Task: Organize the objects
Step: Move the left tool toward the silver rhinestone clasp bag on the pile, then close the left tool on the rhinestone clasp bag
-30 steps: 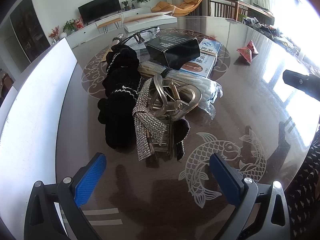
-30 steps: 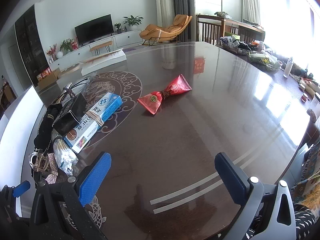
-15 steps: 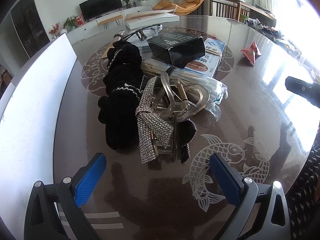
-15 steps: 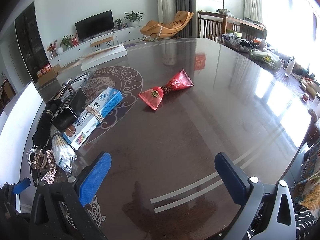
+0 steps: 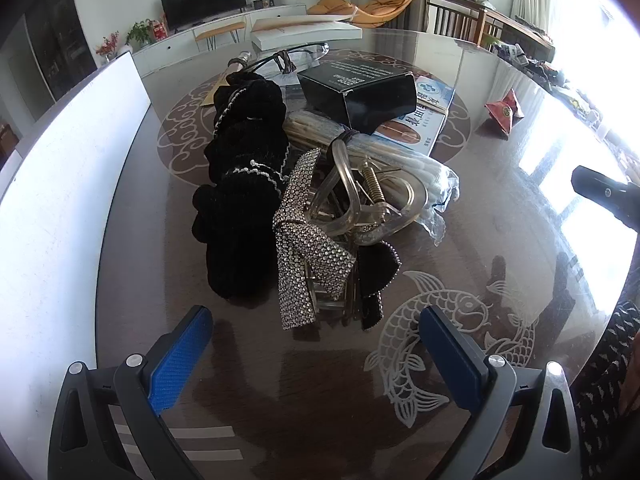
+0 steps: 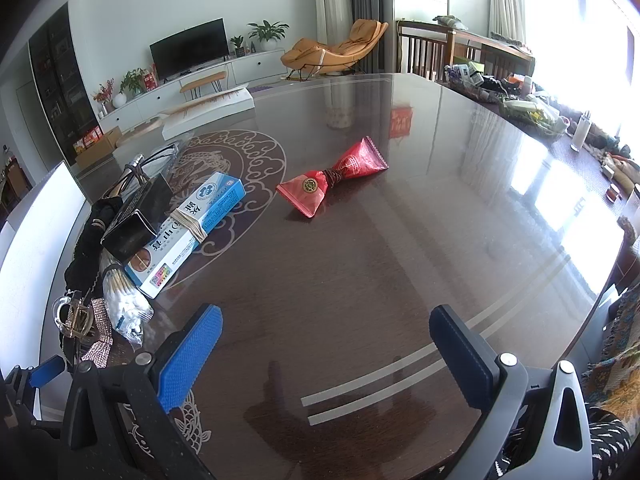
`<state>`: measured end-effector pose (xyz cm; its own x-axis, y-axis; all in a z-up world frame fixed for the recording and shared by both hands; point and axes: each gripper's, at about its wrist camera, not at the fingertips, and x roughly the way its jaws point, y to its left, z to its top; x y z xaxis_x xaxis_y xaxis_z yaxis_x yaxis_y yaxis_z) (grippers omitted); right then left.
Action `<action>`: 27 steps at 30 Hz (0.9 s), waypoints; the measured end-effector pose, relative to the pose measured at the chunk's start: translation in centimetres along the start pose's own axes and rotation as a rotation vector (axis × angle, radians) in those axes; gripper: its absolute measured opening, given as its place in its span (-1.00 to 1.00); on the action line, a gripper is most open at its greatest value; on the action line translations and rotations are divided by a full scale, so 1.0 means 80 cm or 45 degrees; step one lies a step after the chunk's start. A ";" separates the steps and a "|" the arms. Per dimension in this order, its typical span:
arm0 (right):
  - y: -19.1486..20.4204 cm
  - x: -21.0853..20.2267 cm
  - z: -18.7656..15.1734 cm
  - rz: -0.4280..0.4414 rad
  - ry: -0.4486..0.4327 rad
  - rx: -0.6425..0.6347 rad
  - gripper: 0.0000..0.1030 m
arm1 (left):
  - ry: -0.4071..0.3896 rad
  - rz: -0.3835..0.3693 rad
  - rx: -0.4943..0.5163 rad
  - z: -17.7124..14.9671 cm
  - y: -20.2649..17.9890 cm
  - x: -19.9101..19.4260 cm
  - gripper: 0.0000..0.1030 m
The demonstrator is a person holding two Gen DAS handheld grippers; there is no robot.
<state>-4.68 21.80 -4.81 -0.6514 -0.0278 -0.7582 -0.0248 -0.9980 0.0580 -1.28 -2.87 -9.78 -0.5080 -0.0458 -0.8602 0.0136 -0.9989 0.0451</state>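
On the glossy dark wooden table, a cluster lies toward 12 o'clock of the left wrist view. A black fuzzy scrunchie pile sits at 11 o'clock, touching a rhinestone-covered bow clip to its right. A clear plastic claw clip rests against that bow, before a bagged bundle of cotton swabs. Behind them, a black cardboard box lies on a blue-and-white carton. A red foil pouch lies well apart at 2 o'clock.

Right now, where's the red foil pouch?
Right wrist view, centre: the red foil pouch lies alone on the dark glossy table, right of the blue-and-white box.
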 end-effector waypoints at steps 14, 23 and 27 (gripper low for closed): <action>-0.001 0.005 0.000 0.008 0.025 0.002 1.00 | 0.020 -0.053 -0.001 0.015 0.002 0.012 1.00; -0.004 0.037 0.004 -0.047 0.169 0.019 1.00 | -0.005 -0.060 0.005 0.047 0.004 0.032 1.00; -0.006 0.059 0.010 -0.046 0.209 0.045 1.00 | -0.018 -0.053 -0.011 0.069 0.006 0.046 1.00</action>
<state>-8.33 22.18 -7.88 -0.5173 -0.0040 -0.8558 -0.0745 -0.9960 0.0497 -7.88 -3.49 -10.15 -0.5205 -0.0041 -0.8539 -0.0001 -1.0000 0.0049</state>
